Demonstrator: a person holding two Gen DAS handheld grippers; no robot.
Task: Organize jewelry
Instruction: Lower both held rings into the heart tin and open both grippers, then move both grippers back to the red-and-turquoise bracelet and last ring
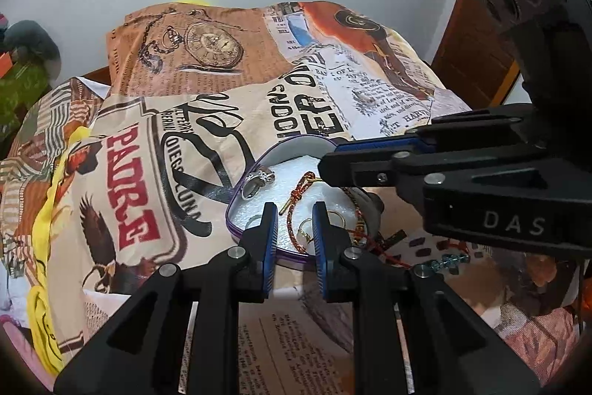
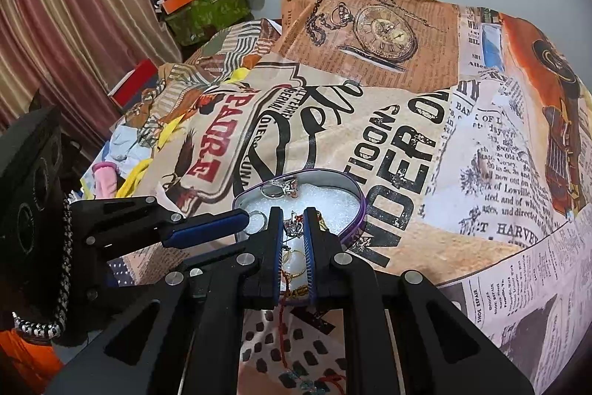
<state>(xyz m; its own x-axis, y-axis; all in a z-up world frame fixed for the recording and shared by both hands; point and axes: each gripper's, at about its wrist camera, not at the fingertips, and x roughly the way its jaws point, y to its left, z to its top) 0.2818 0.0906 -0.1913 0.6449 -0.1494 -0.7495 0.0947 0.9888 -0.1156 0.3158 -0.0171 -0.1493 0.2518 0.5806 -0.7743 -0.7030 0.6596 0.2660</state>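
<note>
A heart-shaped purple tin point(image 1: 236, 198) point(image 2: 357, 198) with white foam lining lies on the printed bedsheet. In it are a silver ring point(image 1: 259, 178) point(image 2: 279, 188), a red braided bracelet point(image 1: 296, 206), a gold ring point(image 1: 305, 228) point(image 2: 296, 263) and a plain ring point(image 2: 257, 219). My left gripper point(image 1: 295, 221) is open over the tin's near edge, holding nothing. My right gripper point(image 2: 294, 226) hovers over the tin with a small silver piece point(image 2: 294, 227) between its narrowly spaced fingers. The right gripper point(image 1: 325, 169) reaches in from the right in the left wrist view.
A red thread and blue beads point(image 1: 449, 260) point(image 2: 307, 384) lie on the sheet near the tin. A pile of clothes and boxes point(image 2: 199, 2) sits far left by a curtain point(image 2: 74, 24). A wooden door point(image 1: 477, 62) stands at the right.
</note>
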